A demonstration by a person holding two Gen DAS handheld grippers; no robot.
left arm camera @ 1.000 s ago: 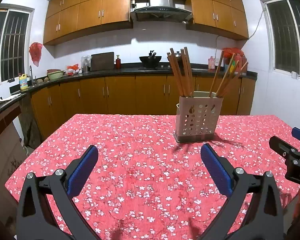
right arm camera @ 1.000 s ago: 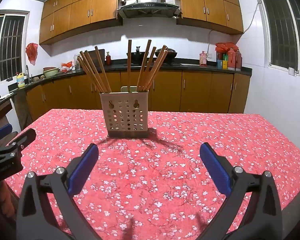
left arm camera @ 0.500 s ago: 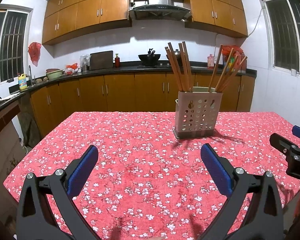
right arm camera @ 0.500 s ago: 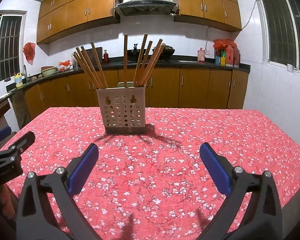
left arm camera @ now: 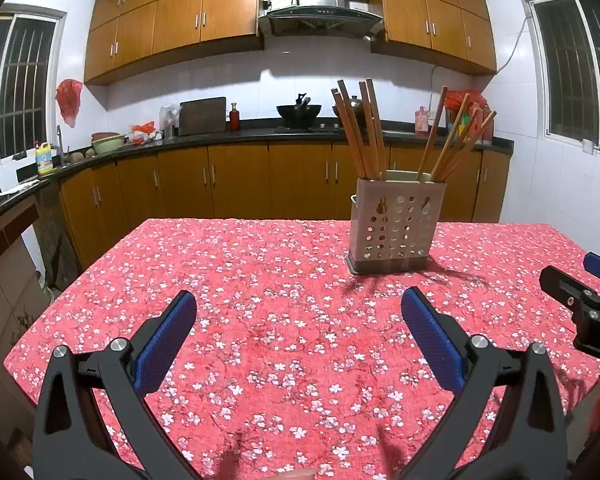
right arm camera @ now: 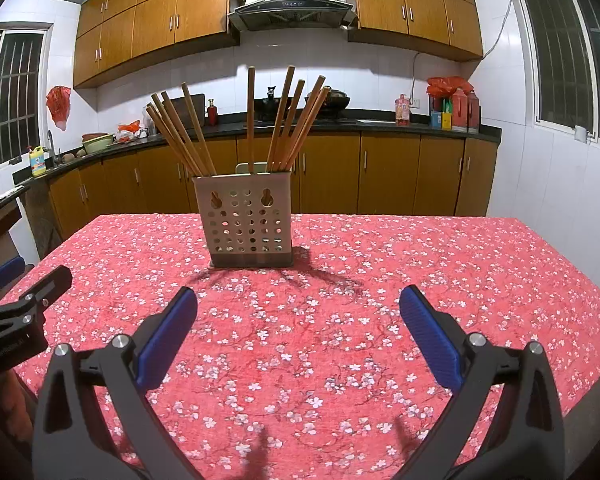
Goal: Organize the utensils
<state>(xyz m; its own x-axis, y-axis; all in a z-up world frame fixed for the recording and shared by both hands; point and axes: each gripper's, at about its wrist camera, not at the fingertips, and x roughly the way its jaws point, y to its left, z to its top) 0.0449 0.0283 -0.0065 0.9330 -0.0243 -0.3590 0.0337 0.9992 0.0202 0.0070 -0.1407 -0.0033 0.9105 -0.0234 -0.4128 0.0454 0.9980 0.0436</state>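
A perforated beige utensil holder (left arm camera: 396, 228) stands on the red floral tablecloth (left arm camera: 284, 320), far right of centre in the left wrist view and centre-left in the right wrist view (right arm camera: 249, 222). Several wooden chopsticks (right arm camera: 288, 120) stand upright in it, in two fanned groups. My left gripper (left arm camera: 299, 308) is open and empty, low over the cloth. My right gripper (right arm camera: 298, 304) is open and empty, in front of the holder. Each gripper shows at the edge of the other's view: the right gripper (left arm camera: 588, 300) and the left gripper (right arm camera: 16, 312).
The table's edges fall away on the left (left arm camera: 60, 312) and right (right arm camera: 596, 292). Wooden kitchen cabinets and a dark counter (left arm camera: 228, 136) with a wok, bottles and bowls run behind the table. Barred windows stand on both side walls.
Both grippers have drawn back and tilted slightly, so the holder looks a little farther and higher in view. Both stay open and empty. The holder and chopsticks have not moved.
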